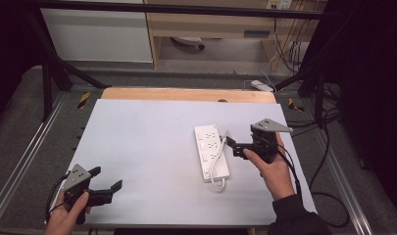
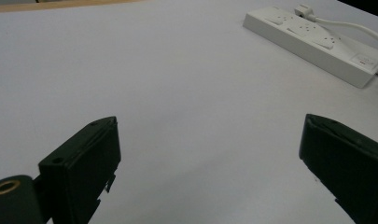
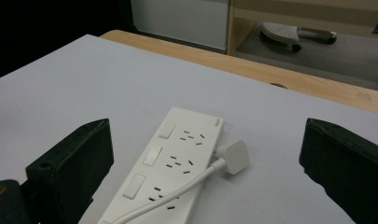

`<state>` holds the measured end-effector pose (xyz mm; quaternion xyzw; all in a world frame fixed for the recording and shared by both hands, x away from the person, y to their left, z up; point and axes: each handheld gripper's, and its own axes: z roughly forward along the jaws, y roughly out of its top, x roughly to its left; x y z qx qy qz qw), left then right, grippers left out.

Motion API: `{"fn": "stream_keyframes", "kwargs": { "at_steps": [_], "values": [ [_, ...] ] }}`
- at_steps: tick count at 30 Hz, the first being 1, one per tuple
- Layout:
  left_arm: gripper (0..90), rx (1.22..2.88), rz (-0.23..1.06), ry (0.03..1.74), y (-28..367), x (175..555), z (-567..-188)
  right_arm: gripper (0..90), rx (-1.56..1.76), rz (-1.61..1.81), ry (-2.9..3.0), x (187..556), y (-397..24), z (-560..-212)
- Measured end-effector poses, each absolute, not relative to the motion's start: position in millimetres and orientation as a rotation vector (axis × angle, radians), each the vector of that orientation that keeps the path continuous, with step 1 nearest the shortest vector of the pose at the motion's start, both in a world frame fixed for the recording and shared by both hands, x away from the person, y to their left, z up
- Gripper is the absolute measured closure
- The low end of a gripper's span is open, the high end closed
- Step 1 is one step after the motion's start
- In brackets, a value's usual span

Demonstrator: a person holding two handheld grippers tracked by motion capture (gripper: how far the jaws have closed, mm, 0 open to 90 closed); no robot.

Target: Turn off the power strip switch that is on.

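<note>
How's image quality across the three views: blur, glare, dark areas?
High view: even light on the table, no glare, dark at both side edges; power strip sharp. Left gripper view: left gripper slightly soft up close, the strip a bit soft at top right. Right gripper view: sockets and white plug crisp, right gripper soft, dark top-left corner.

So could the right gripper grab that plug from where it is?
Probably yes. The right gripper is open beside the power strip, and the plug lies loose beside the strip, between the jaws ahead, with nothing in the way.
</note>
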<state>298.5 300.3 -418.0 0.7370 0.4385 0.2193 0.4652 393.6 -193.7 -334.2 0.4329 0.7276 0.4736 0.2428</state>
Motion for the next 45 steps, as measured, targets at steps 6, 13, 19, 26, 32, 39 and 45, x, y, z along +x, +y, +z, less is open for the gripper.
{"fn": "stream_keyframes", "kwargs": {
  "at_steps": [6, 13, 19, 26, 32, 39, 45],
  "values": [
    [5.3, 1.807, 0.538, 1.078, 301, 299, -418, 3.5, 1.163, 1.314, 2.001, 399, -187, -335],
    [5.3, 1.802, 0.54, 1.078, 301, 298, -418, 7.4, 1.169, 1.324, 2.001, 407, -181, -335],
    [5.3, 1.805, 0.541, 1.077, 301, 299, -418, 10.3, 1.168, 1.33, 2.004, 414, -176, -335],
    [5.3, 1.806, 0.541, 1.075, 301, 298, -418, 14.6, 1.169, 1.326, 1.995, 419, -169, -337],
    [5.3, 1.807, 0.541, 1.074, 301, 298, -418, 24.8, 1.166, 1.322, 2.005, 423, -165, -341],
    [5.4, 1.807, 0.541, 1.073, 301, 298, -418, 41.7, 1.153, 1.336, 2.007, 426, -157, -347],
    [5.3, 1.807, 0.54, 1.072, 301, 298, -418, 55.9, 1.148, 1.342, 2.003, 428, -153, -351]
  ]
}}
